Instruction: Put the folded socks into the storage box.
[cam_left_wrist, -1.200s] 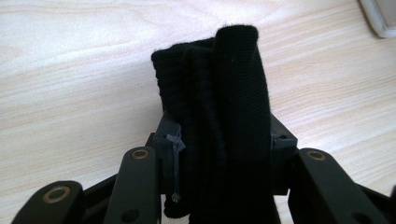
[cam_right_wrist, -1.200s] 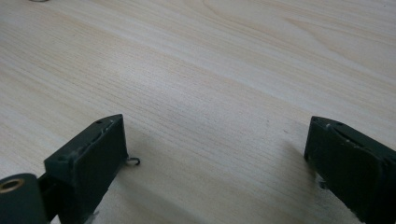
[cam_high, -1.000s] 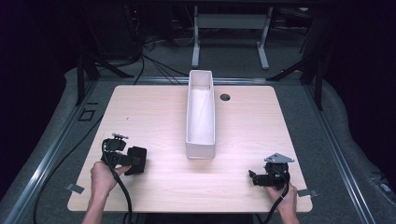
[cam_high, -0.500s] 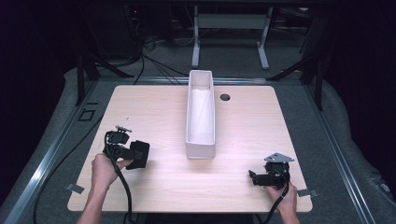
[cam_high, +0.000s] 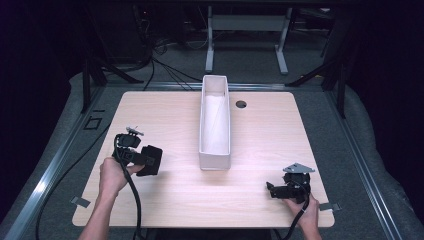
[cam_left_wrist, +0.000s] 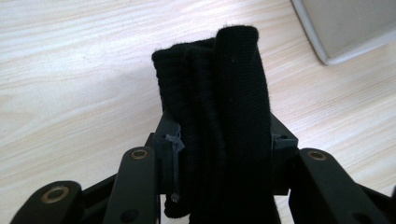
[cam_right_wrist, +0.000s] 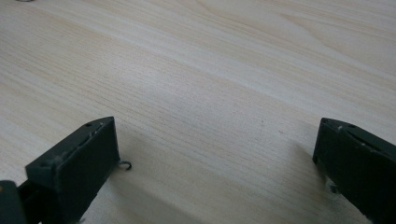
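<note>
In the high view, the left gripper (cam_high: 146, 160) holds one folded black cloth (cam_high: 150, 160) at about eight o'clock on the wooden table (cam_high: 165, 120), just above the tabletop and a little apart from the near end of the long white bin (cam_high: 215, 120). The bin runs from the table's centre toward twelve o'clock, and its inside looks bare. I judge the pick-up done and the carry to the bin and the drop left. The right gripper (cam_high: 271, 189) sits low at five o'clock, holding nothing. Count: one cloth, one bin, two grippers, one round cable hole (cam_high: 241, 104) beside the bin.

In the left gripper view, the jaws are clamped on the black cloth (cam_left_wrist: 217, 107), which stands up between them; a corner of the bin (cam_left_wrist: 345, 28) lies at one o'clock.

In the right gripper view, the jaws stand wide apart over bare wood (cam_right_wrist: 210, 79).
</note>
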